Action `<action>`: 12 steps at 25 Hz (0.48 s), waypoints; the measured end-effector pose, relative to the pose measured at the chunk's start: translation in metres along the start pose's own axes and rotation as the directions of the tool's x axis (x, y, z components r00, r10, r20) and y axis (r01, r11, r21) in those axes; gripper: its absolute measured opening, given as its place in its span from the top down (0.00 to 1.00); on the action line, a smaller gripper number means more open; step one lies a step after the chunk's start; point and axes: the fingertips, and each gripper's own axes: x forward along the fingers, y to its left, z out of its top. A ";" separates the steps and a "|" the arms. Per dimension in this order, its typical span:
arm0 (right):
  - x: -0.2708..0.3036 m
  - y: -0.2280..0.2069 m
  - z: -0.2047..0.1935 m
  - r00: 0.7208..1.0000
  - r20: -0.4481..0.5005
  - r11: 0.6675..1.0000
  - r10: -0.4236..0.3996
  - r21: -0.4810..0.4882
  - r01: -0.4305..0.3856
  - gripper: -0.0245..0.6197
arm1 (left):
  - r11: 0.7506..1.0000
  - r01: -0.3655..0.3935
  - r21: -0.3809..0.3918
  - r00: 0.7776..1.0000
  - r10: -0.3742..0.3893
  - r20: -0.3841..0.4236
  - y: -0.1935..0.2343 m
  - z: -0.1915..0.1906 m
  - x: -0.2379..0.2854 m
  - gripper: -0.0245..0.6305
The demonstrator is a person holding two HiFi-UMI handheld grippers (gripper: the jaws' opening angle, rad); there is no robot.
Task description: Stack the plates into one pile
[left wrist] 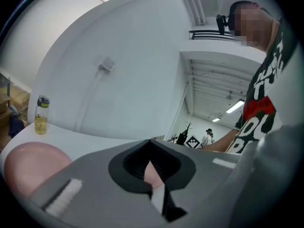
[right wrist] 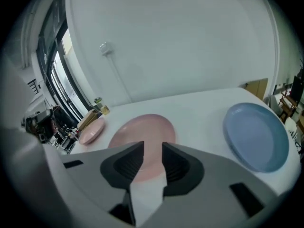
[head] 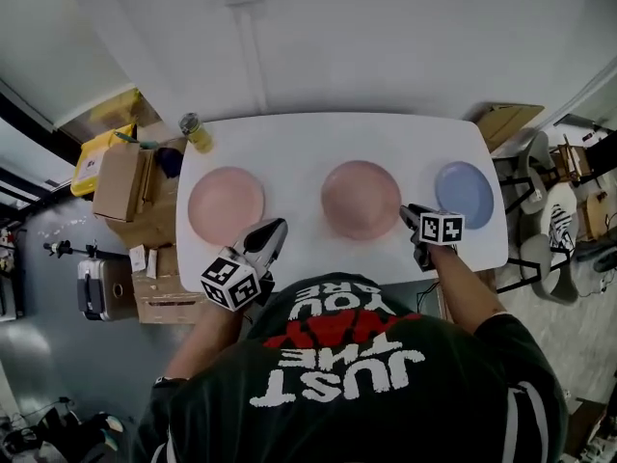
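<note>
Three plates lie in a row on the white table [head: 289, 148]: a pink plate [head: 227, 204] at the left, a second pink plate [head: 361, 199] in the middle and a blue plate [head: 464, 193] at the right. My left gripper [head: 278, 226] hovers near the table's front edge, between the two pink plates, shut and empty. In the left gripper view the left pink plate [left wrist: 28, 165] sits low at the left of the closed left gripper [left wrist: 151, 158]. My right gripper [head: 405, 210] is open just beside the middle plate's near right rim. In the right gripper view the middle pink plate [right wrist: 147, 127] shows beyond the empty right gripper [right wrist: 153, 151], with the blue plate [right wrist: 256, 136] to its right.
A yellowish bottle [head: 197, 132] stands at the table's far left corner. Cardboard boxes [head: 125, 181] and a yellow box [head: 96, 152] crowd the floor left of the table. Chairs [head: 569, 210] stand to its right. A white wall runs behind the table.
</note>
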 end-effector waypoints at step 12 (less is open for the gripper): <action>0.084 -0.043 -0.015 0.988 -0.145 0.998 0.049 -0.030 -0.054 0.78 | 0.989 -0.141 -0.039 0.989 0.139 -0.053 -0.003 -0.016 0.051 0.96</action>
